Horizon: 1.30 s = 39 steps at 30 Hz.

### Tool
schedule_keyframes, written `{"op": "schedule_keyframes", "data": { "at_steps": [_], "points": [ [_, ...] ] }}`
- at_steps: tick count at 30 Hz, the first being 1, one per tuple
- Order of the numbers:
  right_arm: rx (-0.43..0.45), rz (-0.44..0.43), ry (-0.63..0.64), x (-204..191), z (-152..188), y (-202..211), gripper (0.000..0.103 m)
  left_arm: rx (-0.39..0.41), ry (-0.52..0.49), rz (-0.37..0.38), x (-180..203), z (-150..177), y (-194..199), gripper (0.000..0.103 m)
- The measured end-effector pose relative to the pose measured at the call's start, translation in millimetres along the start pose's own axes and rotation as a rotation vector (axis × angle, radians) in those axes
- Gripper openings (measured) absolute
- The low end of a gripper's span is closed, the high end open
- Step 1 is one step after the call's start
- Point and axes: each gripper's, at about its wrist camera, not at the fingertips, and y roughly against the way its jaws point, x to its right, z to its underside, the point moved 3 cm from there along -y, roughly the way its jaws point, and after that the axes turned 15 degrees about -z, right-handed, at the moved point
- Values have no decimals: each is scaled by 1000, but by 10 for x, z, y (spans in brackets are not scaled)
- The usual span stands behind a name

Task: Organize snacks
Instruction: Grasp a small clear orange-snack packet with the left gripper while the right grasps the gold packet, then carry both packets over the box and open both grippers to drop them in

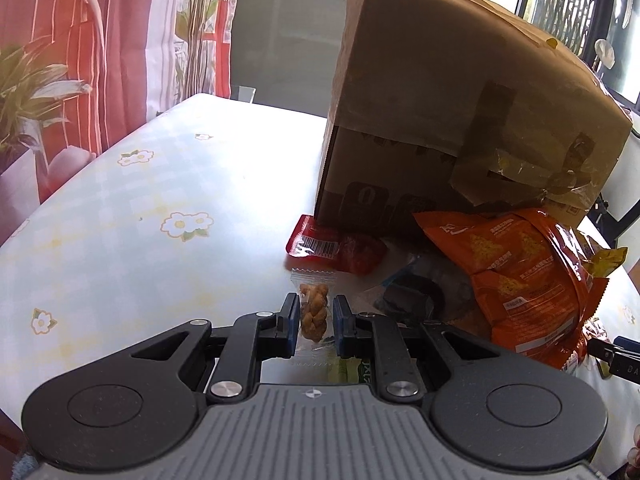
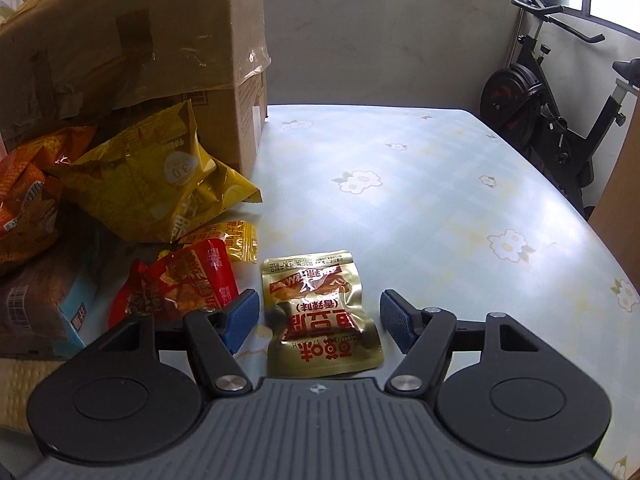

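Left wrist view: the left gripper sits at lower centre, its 2 blue pads clenched on a small clear packet holding a braided fried twist. The packet stands upright between the pads, its top seam poking above them, so it looks lifted clear of the table for carrying. Behind it, at upper right, a taped cardboard box leans over the snack pile. Its opening is not visible from here, so I cannot tell what, if anything, is inside. Under its lower edge lie a red packet and a large orange chip bag, apparently tipped out in a heap.

In the right wrist view, the right gripper frames a flat gold sachet at lower centre. Its pads stand apart on either side and neither touches the foil, so nothing is grasped; the spacing suggests a pinch across the sachet's width is being lined up. The sachet lies alone on the flowered cloth, just right of a red snack pack, which makes it an easy single pick. At upper left the same box looms over a yellow bag, with the orange bag at the left edge.
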Motion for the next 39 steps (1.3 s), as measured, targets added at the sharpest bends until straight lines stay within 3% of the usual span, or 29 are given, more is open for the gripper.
{"op": "schedule_keyframes", "data": {
  "at_steps": [7,9,17,24,29,39],
  "points": [
    [-1,-22,12,-8,39,4,68,1,-7,4,14,0,1,19],
    [12,-19,3,19,41,32,56,3,-6,5,7,-2,3,19],
    [68,-79,-75,150,35,151,41,15,-9,4,5,2,38,19],
    [131,-80,-55,97,-21,284,41,30,-3,0,-17,11,81,19],
    [188,-83,-79,139,-83,404,41,85,-28,-20,8,-45,185,19],
    [316,-74,-17,47,-383,708,41,192,0,-10,-79,-415,485,19]
  ]
}}
